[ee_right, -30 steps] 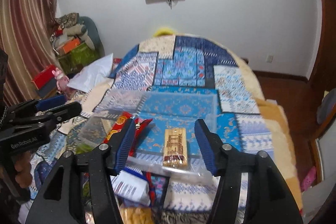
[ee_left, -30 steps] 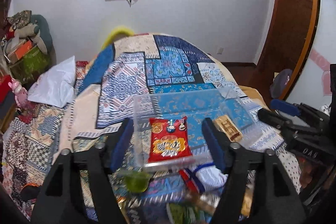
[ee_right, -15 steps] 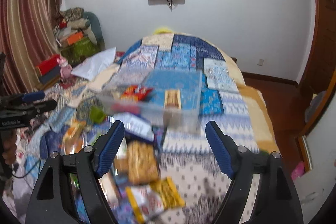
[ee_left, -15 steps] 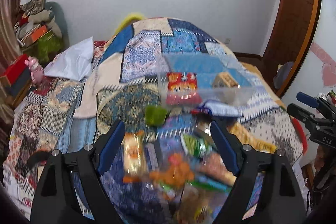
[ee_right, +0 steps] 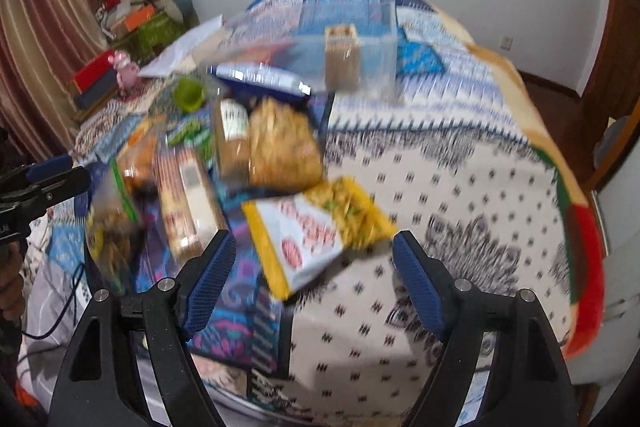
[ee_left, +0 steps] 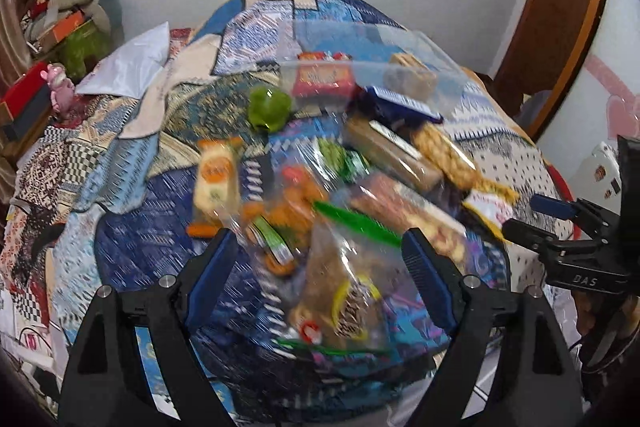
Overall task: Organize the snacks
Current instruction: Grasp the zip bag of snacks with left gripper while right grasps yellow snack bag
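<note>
Several snack packets lie in a heap on a patterned bedspread (ee_left: pixel 132 227). A clear plastic box (ee_left: pixel 360 75) (ee_right: pixel 360 39) stands behind them, holding a red packet (ee_left: pixel 322 79) and a tan biscuit pack (ee_right: pixel 341 55). My left gripper (ee_left: pixel 320 267) is open and empty, above a clear zip bag of snacks (ee_left: pixel 344 291). My right gripper (ee_right: pixel 312 275) is open and empty, above a yellow and white packet (ee_right: pixel 308 231). A green cup (ee_left: pixel 268 107) sits left of the box. Both views are blurred.
A white pillow (ee_left: pixel 132 67) and a pile of boxes and clothes (ee_left: pixel 64 23) lie at the far left. A pink toy (ee_right: pixel 126 71) stands beside red boxes. A wooden door (ee_left: pixel 560 19) is at the right. The white patterned blanket (ee_right: pixel 460 187) lies right of the snacks.
Both grippers have pulled back from the clear box toward the near end of the bed. The snack heap now lies between the fingers. Both stayed open.
</note>
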`<state>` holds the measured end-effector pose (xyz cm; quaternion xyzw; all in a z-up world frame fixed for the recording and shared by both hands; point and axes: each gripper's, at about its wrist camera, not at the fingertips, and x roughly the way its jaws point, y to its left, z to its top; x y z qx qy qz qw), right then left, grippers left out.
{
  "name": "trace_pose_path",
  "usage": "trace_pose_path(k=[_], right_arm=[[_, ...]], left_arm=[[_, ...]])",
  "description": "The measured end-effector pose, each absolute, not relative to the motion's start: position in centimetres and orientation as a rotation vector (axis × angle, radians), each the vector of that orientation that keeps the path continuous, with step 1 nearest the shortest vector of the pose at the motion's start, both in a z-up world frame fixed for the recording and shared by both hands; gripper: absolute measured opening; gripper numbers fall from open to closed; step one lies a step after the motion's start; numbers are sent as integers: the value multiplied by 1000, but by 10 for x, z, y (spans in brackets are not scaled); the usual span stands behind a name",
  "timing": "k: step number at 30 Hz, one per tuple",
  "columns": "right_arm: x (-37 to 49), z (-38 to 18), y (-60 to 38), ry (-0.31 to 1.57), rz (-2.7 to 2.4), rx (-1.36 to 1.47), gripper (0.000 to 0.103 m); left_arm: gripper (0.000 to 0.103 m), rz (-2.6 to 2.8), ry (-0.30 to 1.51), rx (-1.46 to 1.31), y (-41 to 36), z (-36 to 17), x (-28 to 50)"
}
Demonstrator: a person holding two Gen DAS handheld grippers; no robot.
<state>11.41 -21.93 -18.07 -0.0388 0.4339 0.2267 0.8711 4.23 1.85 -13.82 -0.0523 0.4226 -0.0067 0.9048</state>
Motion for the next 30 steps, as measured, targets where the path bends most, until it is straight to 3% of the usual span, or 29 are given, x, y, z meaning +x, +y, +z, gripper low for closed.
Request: trace_pose_path(k=[6, 15, 17, 19, 23, 25, 29, 30], right_arm=[[115, -189, -220, 931, 466, -86, 85], [136, -202, -214, 983, 467, -82, 85], [141, -206, -212, 997, 472, -79, 86], [144, -208, -212, 995, 474, -85, 87], [146, -208, -209, 974, 486, -101, 87], [145, -208, -211, 968, 492, -97, 83], [143, -205, -219, 963, 529, -67, 64], [142, -204, -223, 964, 541, -45, 54]], left_arm=[[85, -56, 920, -114, 8, -155, 39], [84, -57, 1005, -118, 0, -190, 52], [76, -61, 1005, -127, 0, -192, 53], [61, -56, 1010, -122, 0, -195, 54], [54, -68, 1009, -126, 1, -195, 53], [51, -71, 1002, -125, 1, -193, 51], [47, -78, 970, -123, 1, -182, 46], [47, -80, 960, -124, 1, -179, 45]])
